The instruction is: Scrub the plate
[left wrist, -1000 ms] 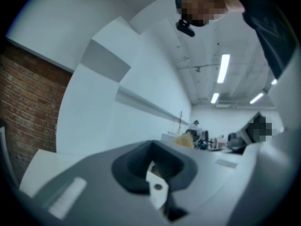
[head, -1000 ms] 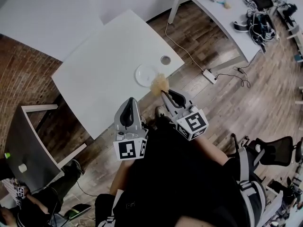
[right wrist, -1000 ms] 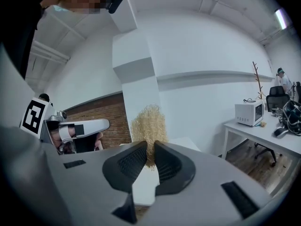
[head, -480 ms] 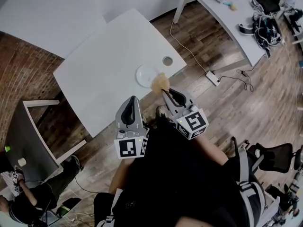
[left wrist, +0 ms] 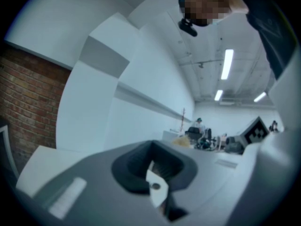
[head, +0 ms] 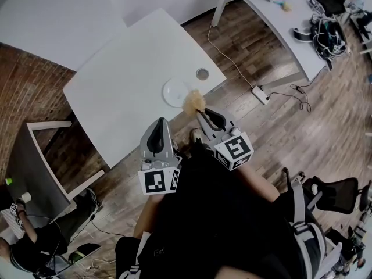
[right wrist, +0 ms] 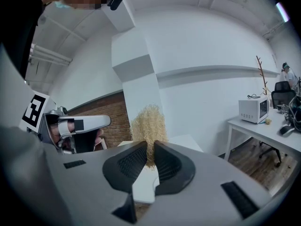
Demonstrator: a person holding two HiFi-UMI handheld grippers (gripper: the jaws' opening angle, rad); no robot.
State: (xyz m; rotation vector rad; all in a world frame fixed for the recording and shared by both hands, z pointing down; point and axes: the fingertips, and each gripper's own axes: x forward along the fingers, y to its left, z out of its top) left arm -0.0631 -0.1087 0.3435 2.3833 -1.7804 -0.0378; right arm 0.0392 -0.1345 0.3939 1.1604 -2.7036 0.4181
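Observation:
A white plate [head: 175,92] lies near the front right edge of the white table [head: 116,92]. My right gripper [head: 199,113] is shut on a tan fibrous scrubber [head: 193,102], which hangs at the table's edge, just in front of the plate. In the right gripper view the scrubber [right wrist: 149,125] sticks up between the closed pads of my right gripper [right wrist: 150,160]. My left gripper [head: 158,127] is held off the table's front edge, left of the right one. In its own view my left gripper [left wrist: 153,166] has its jaws together with nothing between them.
A small round metal cup [head: 201,73] stands on the table right of the plate. A long white desk [head: 273,28] with cables and gear runs at the upper right. A power strip [head: 258,92] and cord lie on the wooden floor. A seated person [head: 35,243] is at lower left.
Both grippers keep nearly the same pose. The head view has shifted a little, so the plate and table sit slightly higher and further left in the picture.

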